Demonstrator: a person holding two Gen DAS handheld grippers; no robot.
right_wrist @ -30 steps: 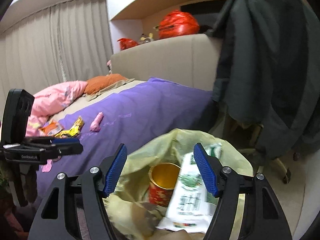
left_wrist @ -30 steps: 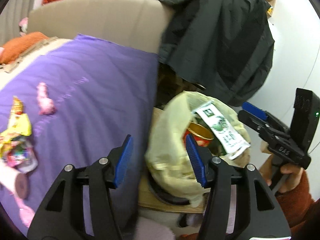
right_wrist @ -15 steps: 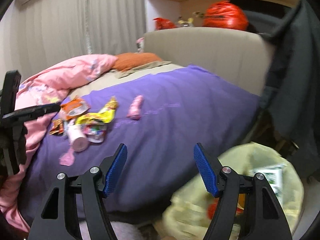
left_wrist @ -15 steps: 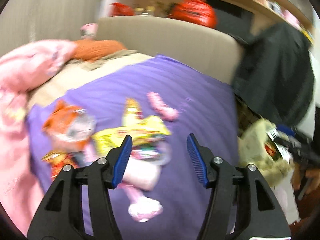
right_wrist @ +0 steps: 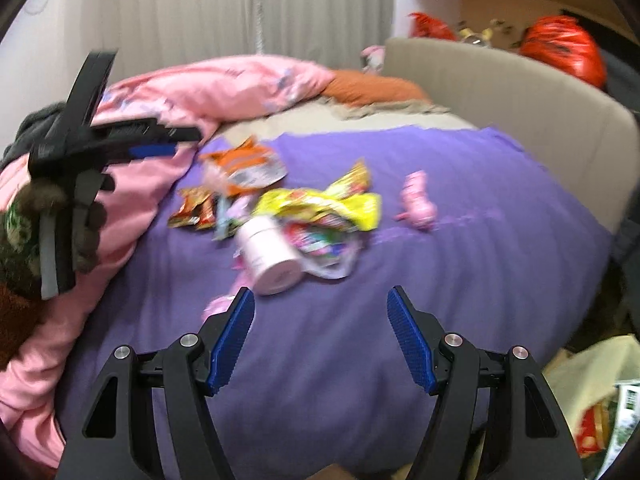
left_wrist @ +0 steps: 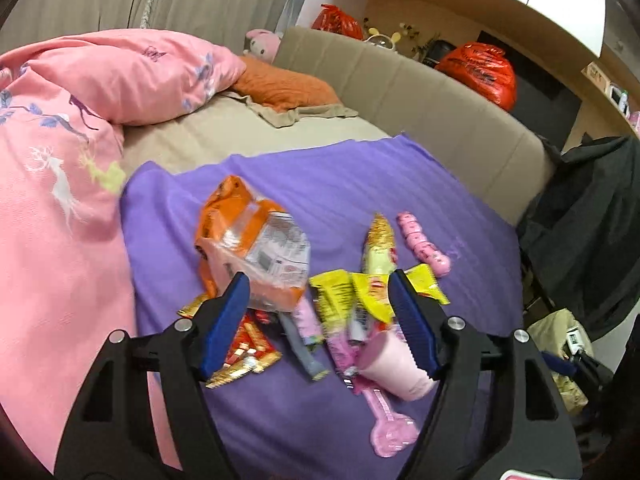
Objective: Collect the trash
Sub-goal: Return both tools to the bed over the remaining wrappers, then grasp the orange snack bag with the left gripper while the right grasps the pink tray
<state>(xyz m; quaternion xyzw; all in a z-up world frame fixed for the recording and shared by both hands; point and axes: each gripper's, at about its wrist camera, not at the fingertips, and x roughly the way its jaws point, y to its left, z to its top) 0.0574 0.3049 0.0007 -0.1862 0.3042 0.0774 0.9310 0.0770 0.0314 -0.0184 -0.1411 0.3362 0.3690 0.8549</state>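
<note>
left hand-held gripper: jaws opening, empty, above wrappers | right hand-held gripper: apart, empty

A wide bed with a purple fleece blanket fills the room's middle. Its curved beige upholstered headboard runs along the far side. Against the headboard lies an orange textured pillow, and left of that a pink floral duvet is heaped. Pale pleated curtains hang behind the duvet. Above the headboard, a recessed wooden shelf holds red plastic bags.
</note>
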